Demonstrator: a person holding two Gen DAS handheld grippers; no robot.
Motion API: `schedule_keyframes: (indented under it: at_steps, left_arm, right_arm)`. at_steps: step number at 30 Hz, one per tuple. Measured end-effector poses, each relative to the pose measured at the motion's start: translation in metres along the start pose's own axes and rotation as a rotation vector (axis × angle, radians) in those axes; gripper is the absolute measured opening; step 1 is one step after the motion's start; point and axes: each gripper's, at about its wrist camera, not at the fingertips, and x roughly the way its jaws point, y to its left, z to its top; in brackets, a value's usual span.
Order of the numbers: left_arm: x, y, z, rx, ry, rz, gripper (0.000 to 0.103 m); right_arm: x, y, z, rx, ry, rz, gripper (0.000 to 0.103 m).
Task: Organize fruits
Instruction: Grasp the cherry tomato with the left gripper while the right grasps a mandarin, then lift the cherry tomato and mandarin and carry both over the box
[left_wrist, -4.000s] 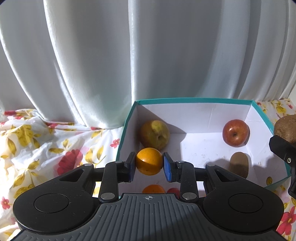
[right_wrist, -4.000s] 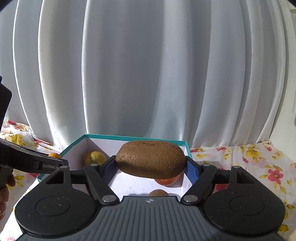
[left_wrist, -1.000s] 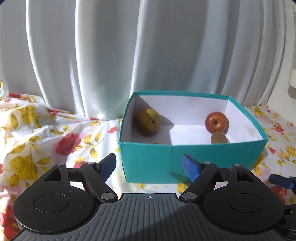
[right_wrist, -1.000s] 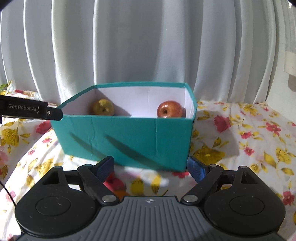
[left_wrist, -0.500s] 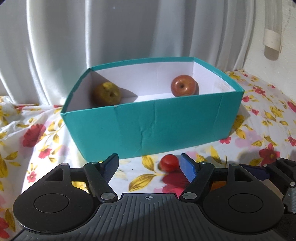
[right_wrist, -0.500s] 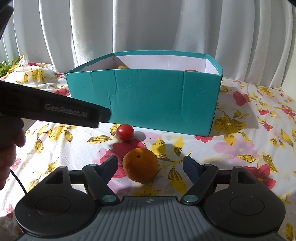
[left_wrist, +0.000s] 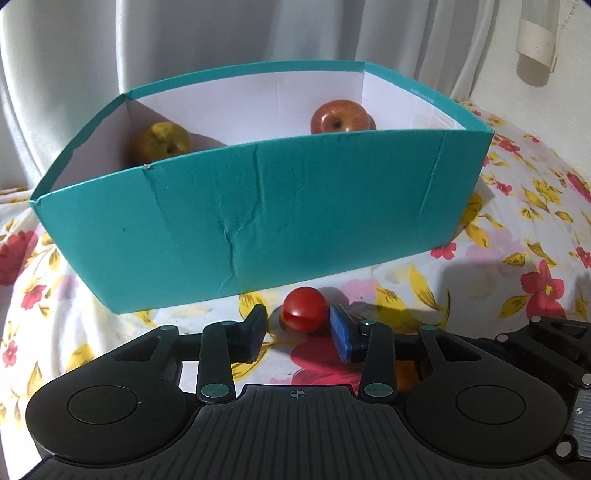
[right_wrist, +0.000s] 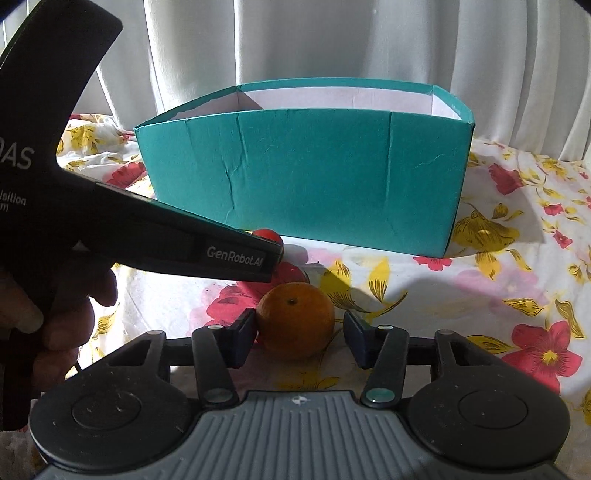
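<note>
Two apples (left_wrist: 338, 118) half-hidden, tomato (right_wrist: 266, 234) mostly covered

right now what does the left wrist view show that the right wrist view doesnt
Only the left wrist view looks into the teal box, showing the red apple and the yellowish fruit inside. Only the right wrist view shows the orange clearly, lying between the right gripper fingers, plus a hand. Both show the box, the small red tomato, the floral cloth and the curtain.

This looks like a room in a home. A soft cloth (right_wrist: 517, 229) with red and yellow flowers covers the surface, and long white curtains (right_wrist: 332, 40) hang close behind a teal box (right_wrist: 306, 166).
</note>
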Motion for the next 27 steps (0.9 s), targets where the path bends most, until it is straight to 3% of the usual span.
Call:
schedule_keyframes:
  at_steps: [2, 6, 17, 27]
  left_arm:
    - [0.003, 0.000, -0.001, 0.003, -0.006, -0.001, 0.032]
    - [0.003, 0.005, -0.001, -0.008, -0.006, -0.019, 0.032]
    - [-0.027, 0.008, -0.002, -0.030, -0.018, 0.034, 0.031]
    - [-0.077, 0.014, 0.013, -0.066, -0.088, 0.119, 0.031]
  right_arm:
    - [0.002, 0.002, 0.001, -0.007, -0.003, 0.001, 0.047]
    - [0.003, 0.001, 0.000, -0.004, -0.012, 0.009, 0.043]
    - [-0.014, 0.000, -0.002, -0.001, -0.023, -0.032, 0.043]
    - [-0.052, -0.013, 0.020, 0.017, -0.136, -0.114, 0.043]
